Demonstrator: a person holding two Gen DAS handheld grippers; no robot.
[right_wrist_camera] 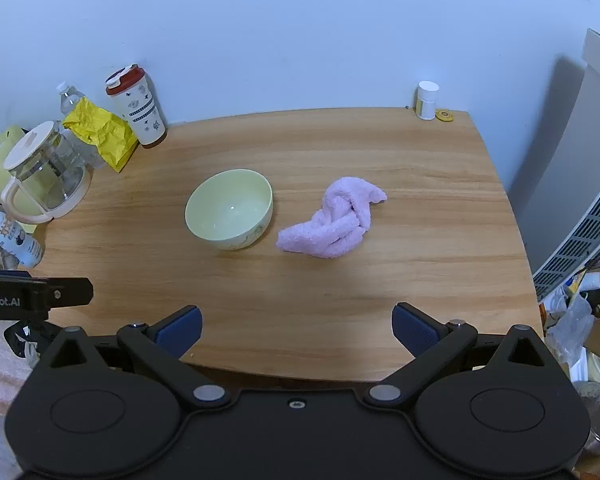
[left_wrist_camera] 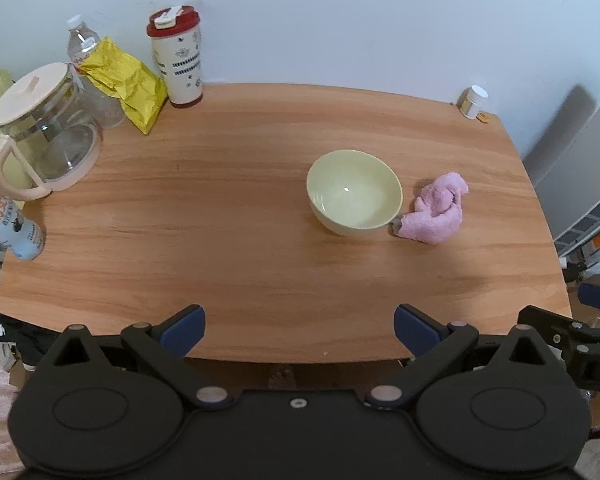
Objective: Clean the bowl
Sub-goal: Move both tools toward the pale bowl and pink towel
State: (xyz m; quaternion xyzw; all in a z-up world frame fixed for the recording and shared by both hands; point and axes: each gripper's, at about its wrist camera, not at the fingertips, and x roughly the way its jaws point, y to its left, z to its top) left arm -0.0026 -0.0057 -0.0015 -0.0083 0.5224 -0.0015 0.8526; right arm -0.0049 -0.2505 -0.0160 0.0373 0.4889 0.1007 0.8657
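Observation:
A pale yellow-green bowl [left_wrist_camera: 354, 192] [right_wrist_camera: 229, 209] stands upright on the wooden table [left_wrist_camera: 220, 220] [right_wrist_camera: 420, 220], and it looks empty inside. Just to its right lies a crumpled pink cloth [left_wrist_camera: 438, 210] [right_wrist_camera: 334, 218], close to the bowl's side. My left gripper [left_wrist_camera: 298, 330] hangs open over the table's near edge, well short of the bowl. My right gripper [right_wrist_camera: 297, 330] is also open at the near edge, nothing between its blue pads. The right gripper's body shows at the right edge of the left wrist view.
At the back left stand a glass jug with a cream lid [left_wrist_camera: 40, 132] [right_wrist_camera: 44, 172], a yellow foil bag [left_wrist_camera: 128, 84], a water bottle [left_wrist_camera: 82, 42] and a red-lidded tumbler [left_wrist_camera: 178, 56] [right_wrist_camera: 138, 106]. A small white jar [left_wrist_camera: 474, 102] [right_wrist_camera: 427, 100] sits back right. A white appliance [right_wrist_camera: 580, 200] flanks the table.

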